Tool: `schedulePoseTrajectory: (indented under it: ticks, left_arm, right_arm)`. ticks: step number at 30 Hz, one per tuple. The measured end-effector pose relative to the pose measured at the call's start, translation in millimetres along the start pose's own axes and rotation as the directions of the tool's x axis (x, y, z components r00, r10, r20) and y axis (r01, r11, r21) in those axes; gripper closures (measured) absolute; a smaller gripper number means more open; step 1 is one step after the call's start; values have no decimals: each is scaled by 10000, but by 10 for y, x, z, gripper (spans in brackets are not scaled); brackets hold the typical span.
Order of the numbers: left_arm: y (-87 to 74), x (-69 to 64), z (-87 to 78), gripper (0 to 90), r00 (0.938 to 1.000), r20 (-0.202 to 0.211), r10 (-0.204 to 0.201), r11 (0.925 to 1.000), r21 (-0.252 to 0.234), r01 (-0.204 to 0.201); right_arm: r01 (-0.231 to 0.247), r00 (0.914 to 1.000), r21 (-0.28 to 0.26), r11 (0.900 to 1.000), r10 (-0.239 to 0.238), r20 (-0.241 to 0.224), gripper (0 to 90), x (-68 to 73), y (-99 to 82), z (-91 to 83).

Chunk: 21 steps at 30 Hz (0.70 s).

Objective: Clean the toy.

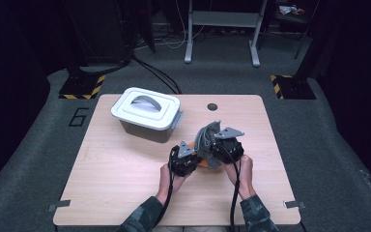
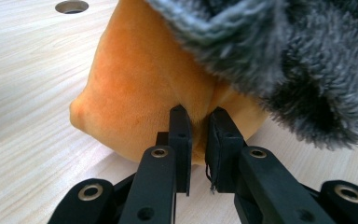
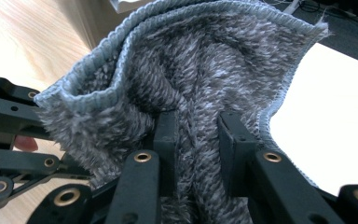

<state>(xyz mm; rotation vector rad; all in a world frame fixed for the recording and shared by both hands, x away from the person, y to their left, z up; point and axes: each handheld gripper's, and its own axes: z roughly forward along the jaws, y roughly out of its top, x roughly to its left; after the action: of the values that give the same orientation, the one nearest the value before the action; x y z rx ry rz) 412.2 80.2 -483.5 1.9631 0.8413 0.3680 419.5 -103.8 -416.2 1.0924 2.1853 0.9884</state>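
An orange plush cloth lies on the table, and my left gripper is shut on a fold at its near edge. Draped over it is a grey fuzzy knitted cloth with a ribbed hem. My right gripper is shut on that grey cloth, whose fabric bunches between the jaws and rises above them. In the high view both grippers meet at the table's middle: the left gripper beside the orange cloth, the right gripper lifting the grey cloth.
A white lidded box with a grey handle stands at the back left of the wooden table. A round cable hole sits near the far edge. Grey carpet and a metal frame lie beyond.
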Motion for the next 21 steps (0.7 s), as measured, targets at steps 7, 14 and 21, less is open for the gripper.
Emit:
schedulePoseTrajectory:
  ticks: [7,14,21]
  left_arm:
    - [-8,14,6,809,10000,66,-33,10000,-40,34]
    - [-18,26,11,805,9999,120,-58,10000,-60,59]
    - [-25,38,18,800,9999,101,-99,9999,-83,100]
  right_arm:
    - [-333,9994,112,9994,332,50,713,-92,-106,-59]
    - [-666,9977,214,9976,664,115,713,-210,-235,-97]
    - [-1121,9931,478,9925,1103,400,712,-341,-407,-91]
